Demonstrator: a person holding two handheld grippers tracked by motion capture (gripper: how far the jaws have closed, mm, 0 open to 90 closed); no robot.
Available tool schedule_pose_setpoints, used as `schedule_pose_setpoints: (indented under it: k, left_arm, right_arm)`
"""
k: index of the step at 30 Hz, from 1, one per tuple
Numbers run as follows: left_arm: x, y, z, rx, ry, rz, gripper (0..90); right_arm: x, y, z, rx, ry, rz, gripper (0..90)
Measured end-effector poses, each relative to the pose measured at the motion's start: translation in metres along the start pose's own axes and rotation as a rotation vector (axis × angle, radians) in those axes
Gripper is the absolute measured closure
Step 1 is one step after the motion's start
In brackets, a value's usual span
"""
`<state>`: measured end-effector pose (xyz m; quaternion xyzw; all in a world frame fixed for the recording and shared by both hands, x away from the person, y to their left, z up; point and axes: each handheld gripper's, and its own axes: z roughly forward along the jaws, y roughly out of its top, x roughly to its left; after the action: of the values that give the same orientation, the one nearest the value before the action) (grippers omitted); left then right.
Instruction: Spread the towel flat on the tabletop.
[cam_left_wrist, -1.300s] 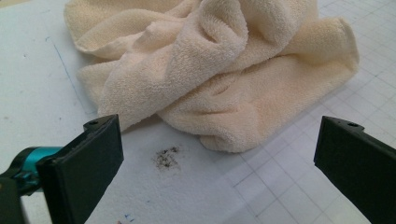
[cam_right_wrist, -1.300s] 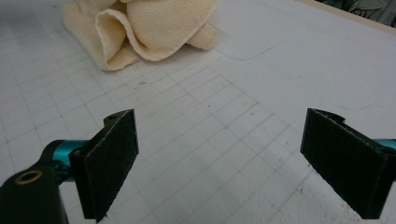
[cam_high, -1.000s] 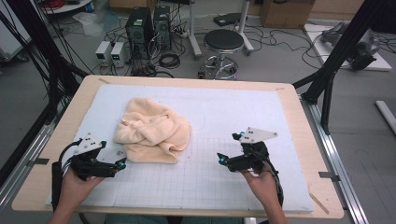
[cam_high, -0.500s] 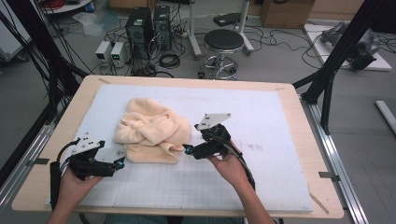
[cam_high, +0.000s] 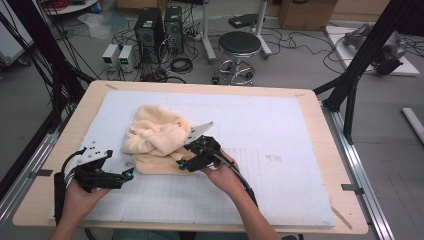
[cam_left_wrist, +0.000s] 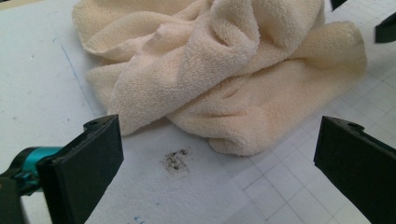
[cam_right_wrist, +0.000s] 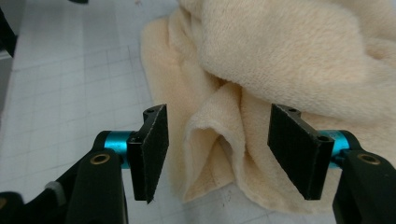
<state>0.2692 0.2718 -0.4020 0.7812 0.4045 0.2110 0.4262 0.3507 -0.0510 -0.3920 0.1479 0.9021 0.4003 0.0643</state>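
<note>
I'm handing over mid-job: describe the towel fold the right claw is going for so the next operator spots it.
On the white mat, find the crumpled peach towel left of centre. At its near right edge, a small upright fold stands between the right claw pads, not yet pinched; unlike the rounded heap above it, it forms a narrow ridge.

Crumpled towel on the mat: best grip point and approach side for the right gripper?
Grip the raised fold at the towel's near right edge, coming in low from the person's side. That fold stands up off the white mat, already between the right gripper's closing jaws; pads not yet pressing.
</note>
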Motion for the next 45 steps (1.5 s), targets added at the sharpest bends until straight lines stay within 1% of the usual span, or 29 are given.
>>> schedule_pose_setpoints:
  k: [1, 2, 3, 4, 5, 6, 7, 8, 10, 11, 13, 14, 16, 18, 19, 20, 21, 23, 25, 26, 28, 29, 30, 31, 37, 39, 40, 43, 45]
  left_arm:
    - [0.000, 0.000, 0.000, 0.001, 0.000, 0.001, 1.8]
    - [0.000, 0.000, 0.000, 0.001, 0.001, 0.000, 1.8]
    - [0.001, 0.000, 0.000, 0.000, 0.001, -0.001, 1.8]
    - [0.001, 0.000, 0.000, -0.001, 0.000, -0.003, 1.8]
    - [0.001, 0.000, 0.000, -0.002, 0.000, -0.005, 1.8]
    - [0.001, 0.000, 0.000, 0.000, -0.001, -0.003, 1.8]
    - [0.001, 0.000, 0.000, -0.001, -0.001, -0.002, 1.8]
    - [0.001, 0.000, 0.000, -0.001, -0.001, 0.000, 1.8]
    - [0.001, 0.000, 0.000, 0.001, -0.002, 0.001, 1.8]
    - [0.001, 0.000, 0.000, -0.001, -0.002, 0.000, 1.8]
    - [0.001, 0.000, 0.000, -0.001, -0.002, 0.001, 1.8]
    - [0.001, 0.000, 0.000, 0.000, -0.002, 0.002, 1.8]
    - [0.001, -0.001, 0.000, -0.003, -0.001, 0.002, 1.8]
    - [0.001, 0.000, -0.001, -0.003, -0.001, 0.004, 1.8]
    - [0.001, 0.000, -0.001, -0.003, -0.002, 0.006, 1.9]
    - [0.001, 0.000, 0.000, -0.005, -0.003, 0.005, 1.9]
    - [0.000, 0.000, 0.000, -0.005, -0.006, 0.007, 1.8]
    - [-0.001, 0.000, 0.000, -0.005, -0.006, 0.012, 1.9]
    - [-0.002, 0.001, 0.000, -0.009, -0.005, 0.023, 1.8]
    - [-0.003, 0.001, 0.000, -0.010, -0.004, 0.024, 1.8]
    - [-0.004, 0.001, -0.001, -0.009, -0.004, 0.032, 1.8]
    - [-0.005, 0.001, 0.000, -0.011, -0.007, 0.031, 1.8]
    - [-0.005, 0.002, 0.000, -0.012, -0.008, 0.032, 1.9]
    - [-0.006, 0.002, 0.000, -0.011, -0.007, 0.034, 1.9]
    - [-0.008, 0.002, 0.001, -0.006, -0.012, 0.042, 1.8]
    - [-0.010, 0.002, 0.001, -0.008, -0.014, 0.038, 1.8]
    - [-0.010, 0.002, 0.001, -0.006, -0.017, 0.043, 1.8]
    - [-0.014, 0.003, 0.003, -0.011, -0.023, 0.042, 1.9]
    - [-0.017, 0.004, 0.004, -0.005, -0.029, 0.054, 1.8]
  right_arm:
    - [0.000, 0.000, 0.000, 0.000, 0.000, 0.000, 39.4]
    - [0.000, 0.000, 0.003, 0.018, 0.003, -0.002, 42.2]
    - [-0.001, -0.001, 0.010, 0.039, 0.004, -0.006, 48.1]
    - [-0.001, -0.001, 0.010, 0.039, 0.004, -0.006, 48.1]
    - [-0.002, -0.003, 0.015, 0.064, 0.011, -0.011, 55.9]
    - [-0.002, -0.003, 0.015, 0.064, 0.011, -0.011, 55.9]
    - [-0.003, -0.004, 0.019, 0.080, 0.013, -0.016, 64.4]
    - [-0.003, -0.004, 0.019, 0.080, 0.013, -0.016, 64.4]
    - [-0.004, -0.005, 0.020, 0.097, 0.022, -0.025, 76.9]
    - [-0.005, -0.005, 0.018, 0.103, 0.020, -0.031, 80.5]
    - [-0.008, -0.008, 0.010, 0.093, 0.027, -0.043, 83.0]
    - [-0.008, -0.008, 0.010, 0.093, 0.027, -0.043, 83.0]
    - [-0.011, -0.011, 0.002, 0.087, 0.030, -0.036, 83.1]
    - [-0.012, -0.019, -0.015, 0.075, 0.025, -0.017, 83.2]
    - [-0.012, -0.019, -0.015, 0.075, 0.025, -0.017, 83.2]
    - [-0.013, -0.021, -0.022, 0.069, 0.018, -0.022, 83.2]
    - [-0.013, -0.028, -0.037, 0.049, 0.005, -0.024, 83.3]
    - [-0.013, -0.036, -0.053, 0.027, -0.001, -0.011, 83.2]
    - [-0.012, -0.046, -0.067, 0.030, -0.019, -0.009, 83.2]
    - [-0.012, -0.046, -0.067, 0.030, -0.019, -0.009, 83.2]
    - [-0.010, -0.056, -0.080, 0.029, -0.028, -0.006, 83.2]
    - [-0.008, -0.061, -0.085, 0.030, -0.036, -0.005, 83.2]
    - [-0.004, -0.072, -0.096, 0.038, -0.043, 0.000, 83.2]
    - [-0.004, -0.072, -0.096, 0.038, -0.043, 0.000, 83.2]
    - [0.008, -0.106, -0.128, 0.040, -0.072, 0.023, 83.2]
    - [0.019, -0.121, -0.144, 0.038, -0.090, 0.042, 83.2]
    - [0.019, -0.121, -0.144, 0.038, -0.090, 0.042, 83.2]
    - [0.030, -0.132, -0.156, 0.032, -0.097, 0.046, 83.2]
    - [0.036, -0.139, -0.163, 0.046, -0.107, 0.049, 83.2]
